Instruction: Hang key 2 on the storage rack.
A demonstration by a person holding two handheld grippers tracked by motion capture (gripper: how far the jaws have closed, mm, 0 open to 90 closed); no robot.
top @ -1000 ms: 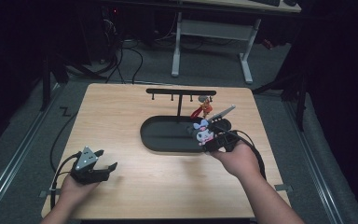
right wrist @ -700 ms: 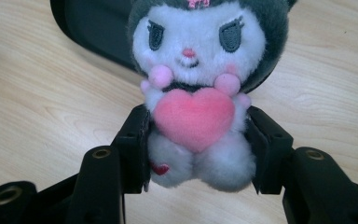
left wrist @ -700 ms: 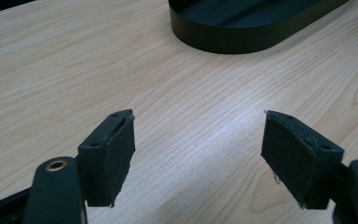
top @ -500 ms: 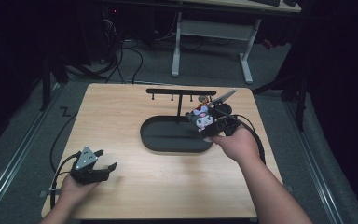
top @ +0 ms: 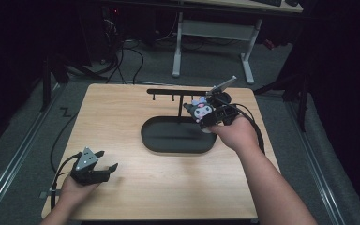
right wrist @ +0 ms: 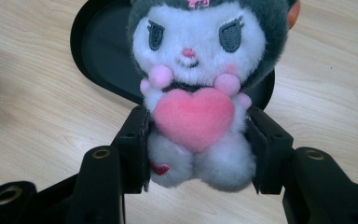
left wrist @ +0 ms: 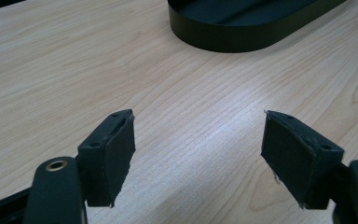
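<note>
The right claw grips a small plush toy by its lower body, one black jaw pressed against each side of it. In the right gripper view the plush toy faces the camera: white face, dark grey hood, pink nose, a pink heart held at its chest and a small red heart on one foot. The right claw holds it upright, above the light wooden table, with the black oval tray showing behind it.

In the high view the toy is at the far right end of the black oval tray, raised above its rim and close to the black rack, a thin horizontal bar with short pegs that rises from the tray. The right hand comes in from the near right, a cable looping off to its right.

The left claw rests at the near left corner of the table, well apart from the tray, held by the left hand. Its jaws stand wide apart with nothing between them; the left gripper view shows the left claw over bare wood grain, the tray farther off at the top.
</note>
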